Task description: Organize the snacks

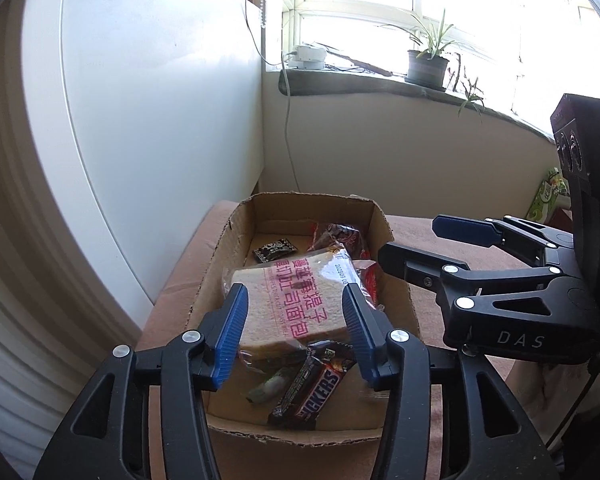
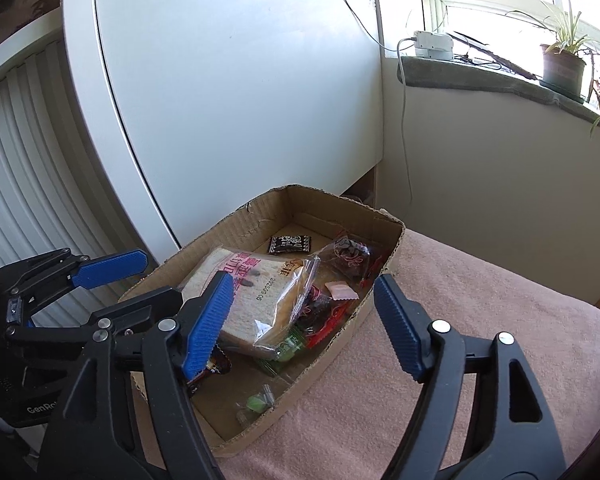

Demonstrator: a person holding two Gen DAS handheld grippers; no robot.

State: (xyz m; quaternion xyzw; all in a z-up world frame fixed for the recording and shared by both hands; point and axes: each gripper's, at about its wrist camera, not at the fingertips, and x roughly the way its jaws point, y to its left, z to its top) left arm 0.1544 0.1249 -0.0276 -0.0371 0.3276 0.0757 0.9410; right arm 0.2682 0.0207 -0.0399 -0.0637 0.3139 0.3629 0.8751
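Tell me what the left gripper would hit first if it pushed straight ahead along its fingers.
Most likely the bagged bread slice: it lies directly between and just beyond the open left gripper, inside the cardboard box. Depth is hard to judge, so the Snickers bar below might be brushed first.

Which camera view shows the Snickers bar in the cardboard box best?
The left wrist view. There the Snickers bar lies near the front of the cardboard box, with its name readable. In the right wrist view, a blue finger of the right gripper covers most of it; only a dark wrapper end shows.
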